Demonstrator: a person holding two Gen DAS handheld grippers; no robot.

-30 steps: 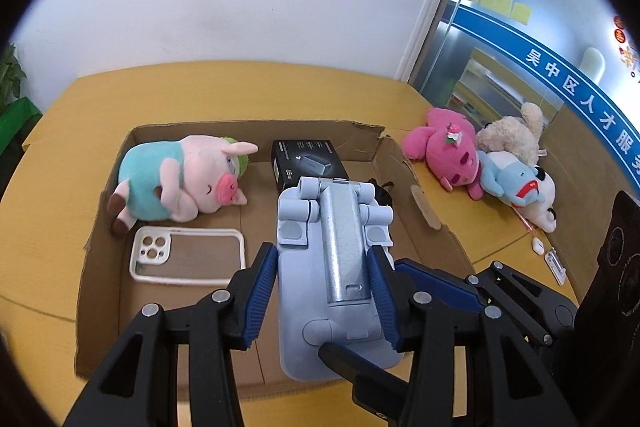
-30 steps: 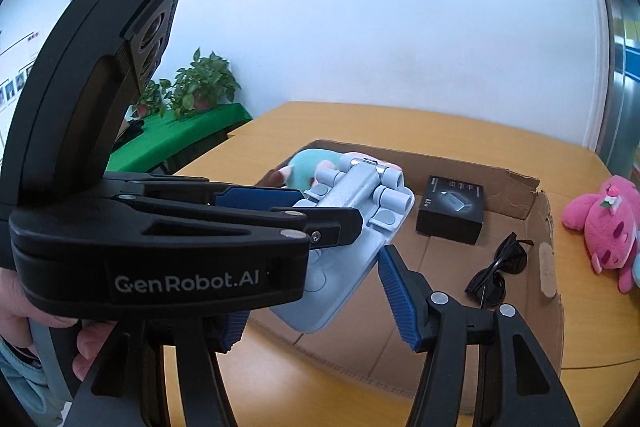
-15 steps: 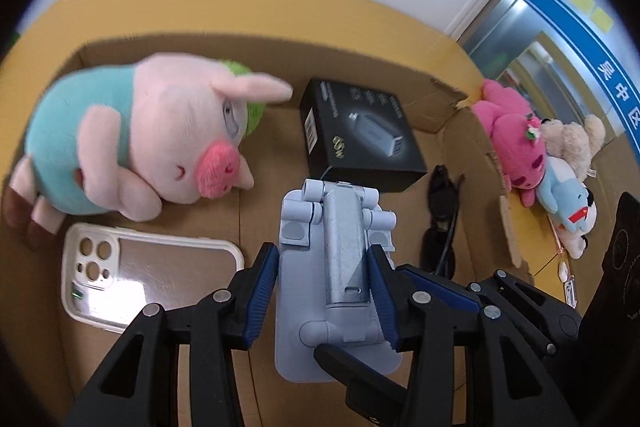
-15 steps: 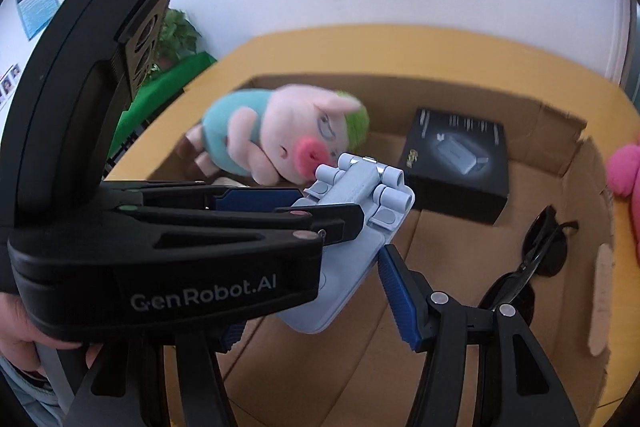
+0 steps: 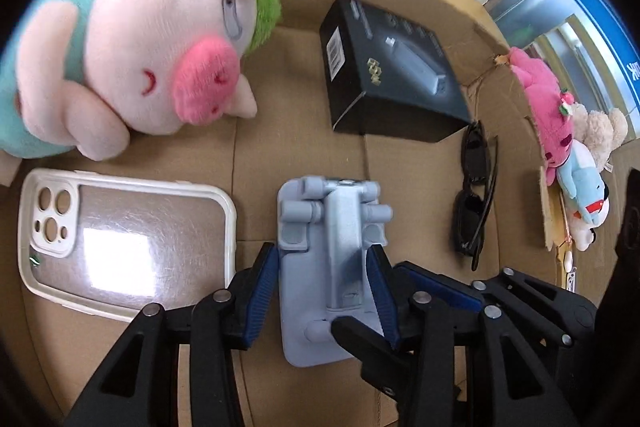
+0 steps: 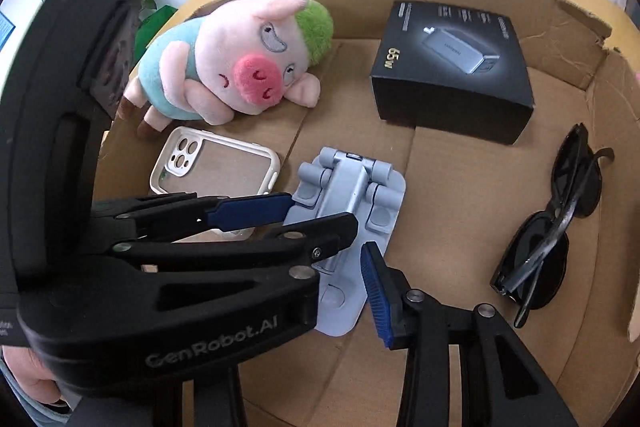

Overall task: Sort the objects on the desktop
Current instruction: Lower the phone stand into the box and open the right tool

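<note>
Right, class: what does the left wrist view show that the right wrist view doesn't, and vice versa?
Only the left wrist view shows the pile of plush toys outside the cardboard box. Only the right shows the green potted plant and the left gripper's body. Both show the left gripper clamping the grey-blue folding phone stand, plus the pink plush pig.

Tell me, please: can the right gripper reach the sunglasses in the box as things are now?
Probably yes. The right gripper looks open and holds nothing, and the sunglasses lie on bare cardboard to its right with nothing between. The left gripper, shut on the phone stand, sits on the other side.
</note>
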